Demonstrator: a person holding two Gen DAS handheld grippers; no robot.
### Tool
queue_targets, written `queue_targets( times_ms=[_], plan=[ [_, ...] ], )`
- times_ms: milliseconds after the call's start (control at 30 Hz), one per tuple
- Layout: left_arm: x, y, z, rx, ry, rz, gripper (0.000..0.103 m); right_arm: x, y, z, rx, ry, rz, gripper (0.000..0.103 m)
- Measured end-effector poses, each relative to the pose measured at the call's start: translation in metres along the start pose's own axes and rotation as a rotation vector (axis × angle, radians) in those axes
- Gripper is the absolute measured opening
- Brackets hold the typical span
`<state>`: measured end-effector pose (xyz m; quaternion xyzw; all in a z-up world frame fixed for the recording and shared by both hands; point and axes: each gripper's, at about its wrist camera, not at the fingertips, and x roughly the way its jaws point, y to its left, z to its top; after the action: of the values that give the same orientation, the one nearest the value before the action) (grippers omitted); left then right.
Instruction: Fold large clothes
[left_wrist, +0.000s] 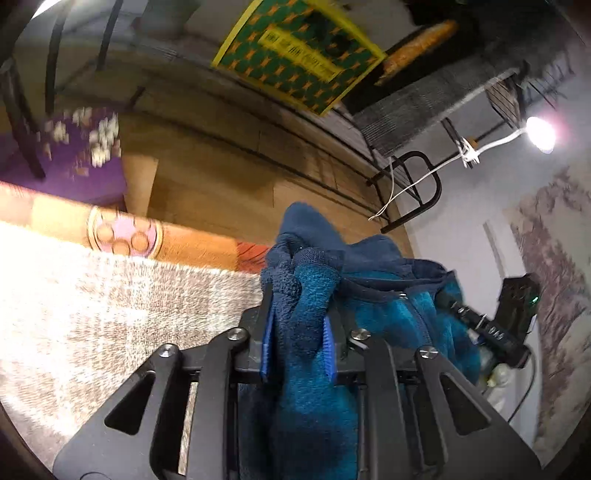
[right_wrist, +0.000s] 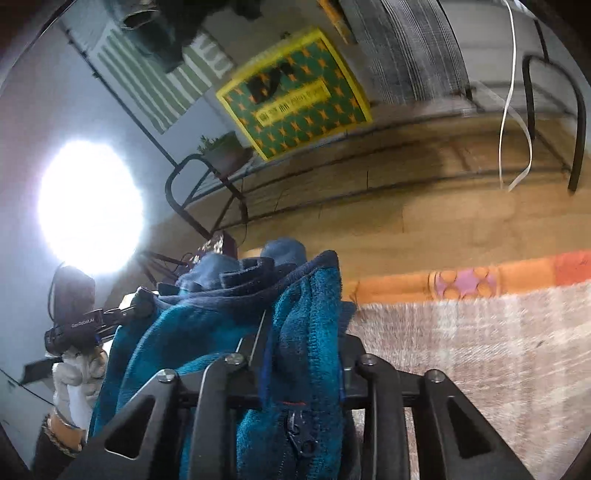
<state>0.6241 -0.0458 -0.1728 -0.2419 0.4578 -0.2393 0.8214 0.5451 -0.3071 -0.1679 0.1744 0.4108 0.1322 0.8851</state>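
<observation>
The bed (left_wrist: 92, 295), spread with a pale, mottled blanket edged by an orange patterned border (right_wrist: 461, 282), filled the lower part of both wrist views, with a wooden floor (left_wrist: 229, 177) beyond it and a black metal rack (right_wrist: 207, 192) against the far wall. A yellow and green box (left_wrist: 303, 55) sat further back, and a bright lamp (right_wrist: 90, 206) glared at one side.

The blue fleece jacket (left_wrist: 369, 295) hung in the air above the near edge of the bed, lifted clear of the blanket and strung between the two tools. Its bulk sagged in folds between them, so its long axis ran roughly from one hand to the other, across the bed edge rather than out over it. The navy trim and zip (right_wrist: 299, 432) fell close under the right tool.

The left tongs (left_wrist: 299, 332) stood narrow, clamped on a bunched edge of fleece that rose up between the blue pads (left_wrist: 267, 339). The right tongs (right_wrist: 299, 354) were likewise narrow and gripping a thick fold of the same garment. Each tool showed in the other's view, just beside the cloth, and a gloved hand (right_wrist: 74, 376) held the left one.

Both hands looked about equally near the jacket, each holding one end. I judged the coming move would turn on drawing the two ends apart along that line, then lowering the cloth forward and down onto the blanket, which lay ahead of and below both tools.
</observation>
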Motion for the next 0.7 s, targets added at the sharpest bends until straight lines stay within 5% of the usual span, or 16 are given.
queue_targets(
  times_ms=[200, 433, 533, 700],
  plan=[
    [-0.064, -0.042, 0.005, 0.038, -0.091, -0.032, 0.015, -0.059, 0.045, 0.011, -0.087, -0.079, -0.018, 0.019],
    [-0.18, -0.122, 0.002, 0.153, -0.261, -0.07, 0.014, -0.175, 0.135, 0.021, -0.231, -0.243, -0.055, 0.017],
    [-0.23, -0.155, -0.023, 0.292, -0.367, -0.033, 0.014, -0.227, 0.176, 0.011, -0.372, -0.319, -0.074, 0.017],
    [-0.261, -0.151, -0.097, 0.327, -0.355, -0.022, 0.014, -0.26, 0.188, -0.043, -0.433, -0.292, -0.061, 0.017]
  ],
)
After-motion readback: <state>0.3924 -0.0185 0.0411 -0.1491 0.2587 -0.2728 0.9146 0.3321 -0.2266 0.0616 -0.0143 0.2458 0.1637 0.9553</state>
